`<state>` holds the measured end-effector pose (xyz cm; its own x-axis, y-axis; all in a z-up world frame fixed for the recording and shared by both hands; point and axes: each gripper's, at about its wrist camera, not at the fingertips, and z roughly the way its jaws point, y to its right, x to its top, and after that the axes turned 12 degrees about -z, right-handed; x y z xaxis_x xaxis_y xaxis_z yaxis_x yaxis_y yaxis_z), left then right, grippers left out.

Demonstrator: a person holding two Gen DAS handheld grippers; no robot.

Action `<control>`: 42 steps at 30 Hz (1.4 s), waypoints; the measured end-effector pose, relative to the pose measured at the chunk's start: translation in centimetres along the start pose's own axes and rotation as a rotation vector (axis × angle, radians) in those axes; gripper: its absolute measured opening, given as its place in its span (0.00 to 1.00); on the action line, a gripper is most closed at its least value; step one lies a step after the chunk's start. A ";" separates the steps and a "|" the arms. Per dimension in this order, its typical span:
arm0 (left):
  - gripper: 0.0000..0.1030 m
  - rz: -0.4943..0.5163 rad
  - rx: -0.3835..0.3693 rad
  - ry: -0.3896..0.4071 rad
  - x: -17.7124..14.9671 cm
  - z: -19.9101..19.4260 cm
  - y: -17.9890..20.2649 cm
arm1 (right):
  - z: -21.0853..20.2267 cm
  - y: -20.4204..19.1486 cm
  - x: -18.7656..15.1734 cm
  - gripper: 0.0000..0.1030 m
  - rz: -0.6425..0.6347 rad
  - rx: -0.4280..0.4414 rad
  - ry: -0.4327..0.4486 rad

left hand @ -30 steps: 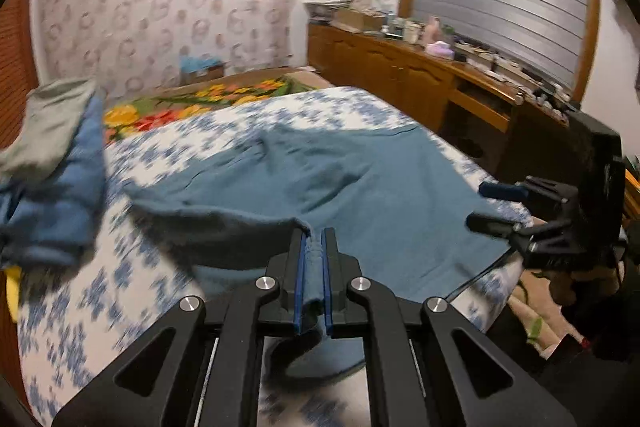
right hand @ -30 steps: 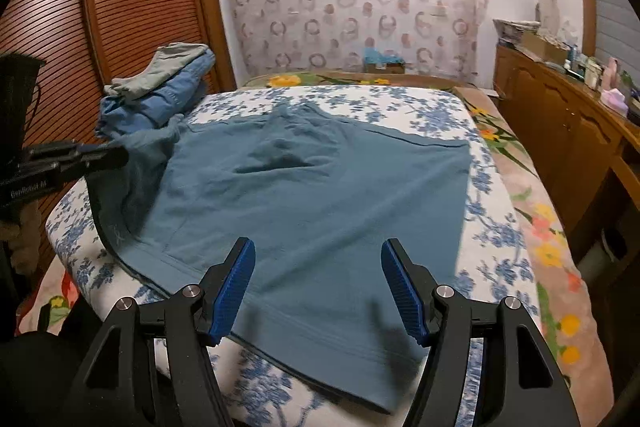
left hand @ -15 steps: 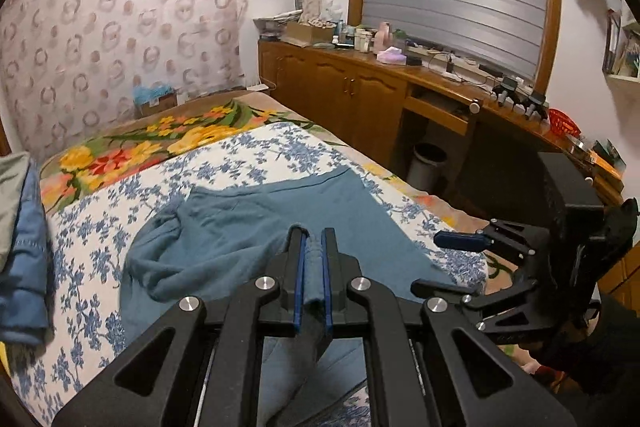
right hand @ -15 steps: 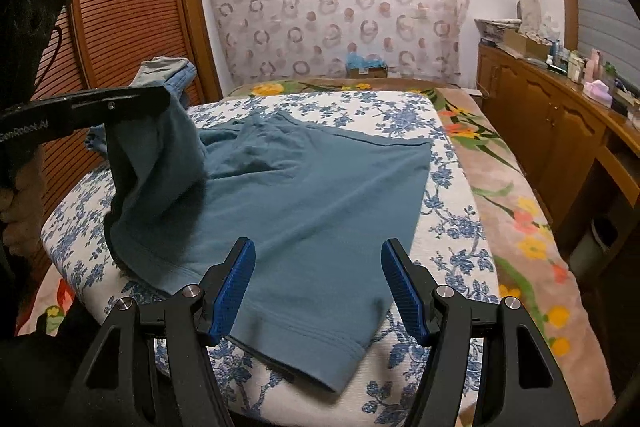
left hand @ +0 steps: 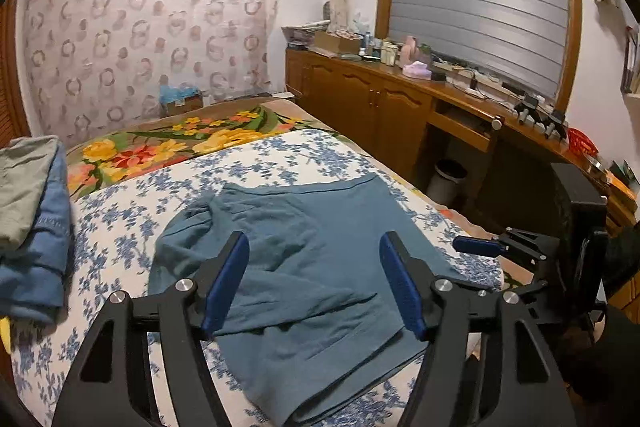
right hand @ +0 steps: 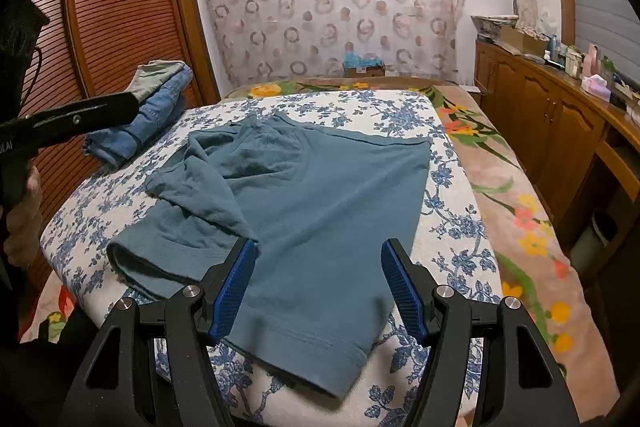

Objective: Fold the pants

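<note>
The teal pants (left hand: 300, 211) (right hand: 340, 187) lie on the blue-flowered bed cover (left hand: 120, 227). One side of them is folded over onto the rest, and that flap (right hand: 208, 187) lies loose and wrinkled. My left gripper (left hand: 314, 243) hovers above the pants near their front edge. Its jaws are opening and nothing is between them. In the right wrist view, the left gripper (right hand: 80, 119) shows at the left edge in a person's hand. My right gripper (right hand: 320, 247) stands open over the near hem, holding nothing. Its blue finger (left hand: 480, 247) shows at the right in the left wrist view.
A stack of folded clothes (left hand: 32, 211) (right hand: 160, 99), denim under grey, sits at the bed's left side. A flowered blanket (left hand: 160, 147) covers the far end. A wooden cabinet (left hand: 380, 115) (right hand: 560, 131) runs along the right, with a bin (left hand: 448, 179) below. A louvred wardrobe (right hand: 120, 7) stands to the left.
The left gripper was shut on a fold of the pants and carried it across. It has let go, and the flap now lies on the pants. The right gripper has not moved.
</note>
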<state>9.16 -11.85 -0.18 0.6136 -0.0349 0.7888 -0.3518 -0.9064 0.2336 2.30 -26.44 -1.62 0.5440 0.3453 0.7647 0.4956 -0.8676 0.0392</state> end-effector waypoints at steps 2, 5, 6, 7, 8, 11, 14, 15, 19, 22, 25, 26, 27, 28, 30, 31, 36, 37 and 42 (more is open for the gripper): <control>0.69 -0.003 0.013 -0.003 -0.3 0.0 -0.5 | 0.1 0.0 0.1 0.66 0.002 0.009 0.003; 0.70 -0.009 0.036 -0.013 -1.1 0.1 -1.4 | 0.6 -0.3 0.3 0.65 0.002 0.029 0.002; 0.70 -0.012 0.041 -0.019 -1.5 0.2 -1.7 | 0.8 -0.4 0.3 0.65 0.002 0.036 0.003; 0.70 -0.017 0.047 -0.027 -1.9 0.3 -2.1 | 1.0 -0.7 0.4 0.65 0.000 0.046 0.003; 0.70 -0.021 0.052 -0.033 -2.2 0.4 -2.4 | 1.2 -1.0 0.4 0.65 -0.004 0.054 0.002; 0.70 -0.038 0.070 -0.056 -3.4 0.8 -3.4 | 2.0 -1.8 0.5 0.59 -0.012 0.075 -0.004; 0.70 -0.056 0.079 -0.082 -4.6 1.1 -4.4 | 2.9 -2.5 0.6 0.53 -0.024 0.097 -0.019; 0.70 -0.064 0.085 -0.093 -5.1 1.3 -4.7 | 3.2 -2.7 0.6 0.52 -0.028 0.101 -0.025; 0.70 -0.082 0.099 -0.121 -6.4 1.9 -5.7 | 4.3 -3.0 0.5 0.42 -0.034 0.130 -0.055; 0.70 -0.094 0.113 -0.137 -7.2 2.4 -6.3 | 5.0 -2.8 0.4 0.37 -0.028 0.145 -0.077; 0.70 -0.102 0.114 -0.154 -7.7 2.7 -6.6 | 5.4 -2.8 0.5 0.33 -0.029 0.158 -0.090; 0.70 -0.103 0.114 -0.159 -8.0 2.8 -6.6 | 5.6 -2.7 0.7 0.31 -0.031 0.162 -0.094; 0.70 -0.101 0.115 -0.167 -8.2 3.0 -6.6 | 5.6 -2.8 0.7 0.29 -0.032 0.163 -0.095; 0.70 -0.100 0.116 -0.172 -8.4 3.1 -6.6 | 5.6 -3.0 0.6 0.24 -0.036 0.161 -0.092; 0.70 -0.101 0.114 -0.177 -8.6 3.2 -6.6 | 5.3 -3.0 0.8 0.18 -0.039 0.162 -0.079; 0.70 -0.103 0.112 -0.177 -8.6 3.1 -6.6 | 5.1 -3.1 0.9 0.16 -0.038 0.164 -0.071; 0.70 -0.099 0.107 -0.167 -8.3 2.8 -6.3 | 4.0 -3.6 1.1 0.09 -0.061 0.156 -0.024; 0.70 -0.097 0.106 -0.164 -8.3 2.7 -6.3 | 3.5 -3.7 1.0 0.08 -0.065 0.151 -0.011; 0.70 -0.091 0.099 -0.146 -7.9 2.3 -6.0 | 1.3 -3.2 1.0 0.07 -0.070 0.139 0.035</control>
<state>8.04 -7.14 -9.13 0.7385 -0.0054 0.6742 -0.2237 -0.9453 0.2375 2.14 -22.83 -1.79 0.4827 0.3883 0.7850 0.6213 -0.7836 0.0056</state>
